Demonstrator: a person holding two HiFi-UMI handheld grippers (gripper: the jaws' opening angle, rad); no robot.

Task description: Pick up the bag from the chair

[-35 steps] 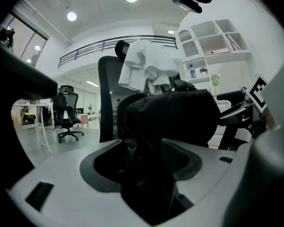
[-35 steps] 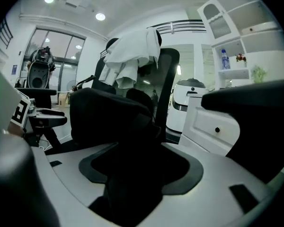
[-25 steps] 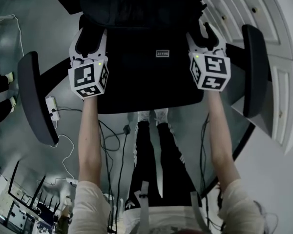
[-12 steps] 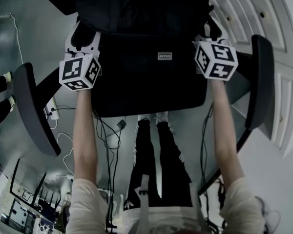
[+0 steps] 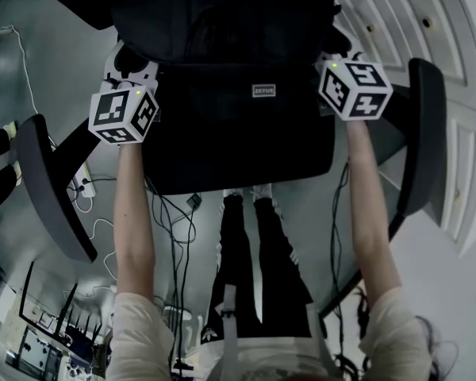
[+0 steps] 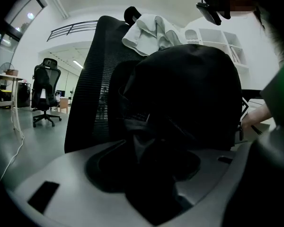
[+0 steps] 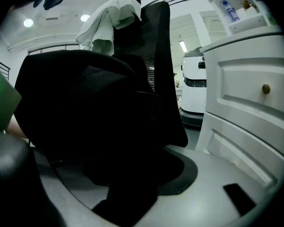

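A black bag stands on the seat of a black office chair, against its mesh back. My left gripper is at the bag's left side and my right gripper at its right side. In the left gripper view the bag fills the middle, with dark fabric lying between the grey jaws of the left gripper. In the right gripper view the bag likewise reaches in between the jaws of the right gripper. Both pairs of jaws have just been closing; the dark frames do not show the right pads pressing.
The chair's armrests flank my arms. A white cabinet with drawers stands close on the right. A white cloth hangs over the chair's back. Cables lie on the floor; another office chair stands far left.
Both grippers have pushed forward along the seat's sides to the bag, the left one drifting outward to the left. The marker cubes have tipped more level.
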